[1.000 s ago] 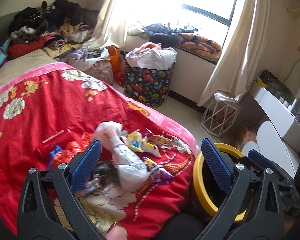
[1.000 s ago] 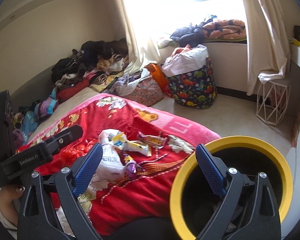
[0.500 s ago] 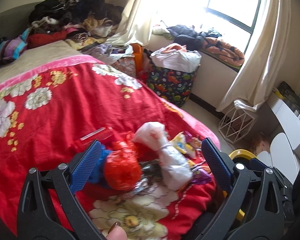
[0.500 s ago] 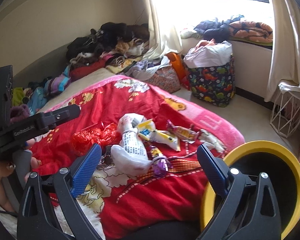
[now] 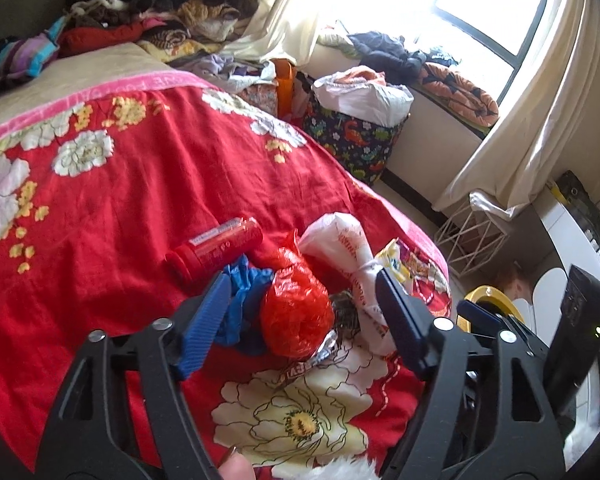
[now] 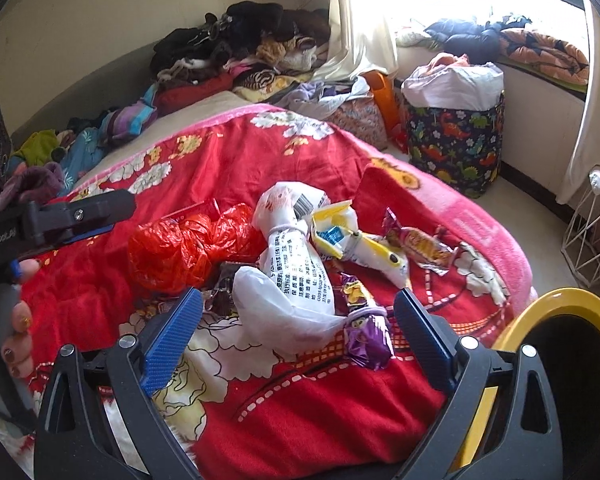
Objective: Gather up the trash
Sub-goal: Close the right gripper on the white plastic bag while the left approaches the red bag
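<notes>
Trash lies in a heap on the red flowered blanket [image 5: 112,208]. My left gripper [image 5: 300,316] hovers over a crumpled red plastic bag [image 5: 296,312]; its jaws are closing with the bag between them, and the pads are not pressing it. A blue crumpled scrap [image 5: 240,304] lies against the left pad, and a red tube [image 5: 216,248] lies just beyond. My right gripper [image 6: 296,336] is open around the near end of a tied white plastic bag [image 6: 292,276]. A purple wrapper [image 6: 364,332] lies beside it. A yellow-rimmed bin [image 6: 560,308] stands at the bed's right edge.
More wrappers [image 6: 420,246] lie near the blanket's pink edge. A dinosaur-print hamper [image 5: 352,148] and a white wire basket [image 5: 472,240] stand on the floor by the window. Piled clothes [image 5: 160,0] fill the bed's far end. A hand [image 6: 16,320] holds the left gripper's handle.
Both grippers have moved left and lower over the bed, toward the trash heap. The left jaws have narrowed around the red bag. The yellow bin has slid toward the right edge of both views.
</notes>
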Demonstrator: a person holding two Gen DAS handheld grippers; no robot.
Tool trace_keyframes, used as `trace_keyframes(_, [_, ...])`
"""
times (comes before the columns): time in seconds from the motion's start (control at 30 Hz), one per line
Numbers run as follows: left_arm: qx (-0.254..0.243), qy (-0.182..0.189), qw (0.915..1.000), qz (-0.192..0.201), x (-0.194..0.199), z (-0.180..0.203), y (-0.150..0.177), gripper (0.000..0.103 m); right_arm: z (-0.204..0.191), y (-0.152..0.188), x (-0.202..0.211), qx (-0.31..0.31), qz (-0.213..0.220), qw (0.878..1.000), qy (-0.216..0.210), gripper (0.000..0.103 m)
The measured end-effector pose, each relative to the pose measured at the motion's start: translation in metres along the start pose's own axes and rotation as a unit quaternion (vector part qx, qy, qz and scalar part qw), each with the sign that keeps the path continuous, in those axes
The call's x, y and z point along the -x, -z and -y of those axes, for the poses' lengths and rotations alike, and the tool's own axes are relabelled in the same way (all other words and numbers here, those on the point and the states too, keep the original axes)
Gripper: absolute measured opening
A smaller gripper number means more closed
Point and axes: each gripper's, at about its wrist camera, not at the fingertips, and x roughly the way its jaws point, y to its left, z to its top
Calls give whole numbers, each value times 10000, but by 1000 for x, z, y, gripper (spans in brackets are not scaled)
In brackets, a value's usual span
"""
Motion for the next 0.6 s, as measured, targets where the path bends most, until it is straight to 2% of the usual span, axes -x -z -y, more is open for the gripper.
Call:
trace_keyframes(0.17, [5, 109, 9998, -156, -8, -1, 3, 55, -1, 1, -18, -24, -147, 9999, -88, 93])
trace_keyframes(0.3, [6, 142, 9995, -268, -15, 0, 3, 55, -4, 2, -29, 22, -256, 9996, -128, 88])
trace_keyframes(0.43, [-11, 161, 9992, -375, -22, -1, 4, 50, -3, 4, -41, 2, -385, 9992, -132, 78])
trace_keyframes(0.53, [-9, 159, 9987, -484, -27, -2, 7, 45, -2, 5, -48, -45, -458, 9988, -146, 61])
trace_keyframes(0.6, [-23, 154, 9984, -540, -30, -2, 8, 42, -2, 5, -48, -72, -426, 9989, -160, 57])
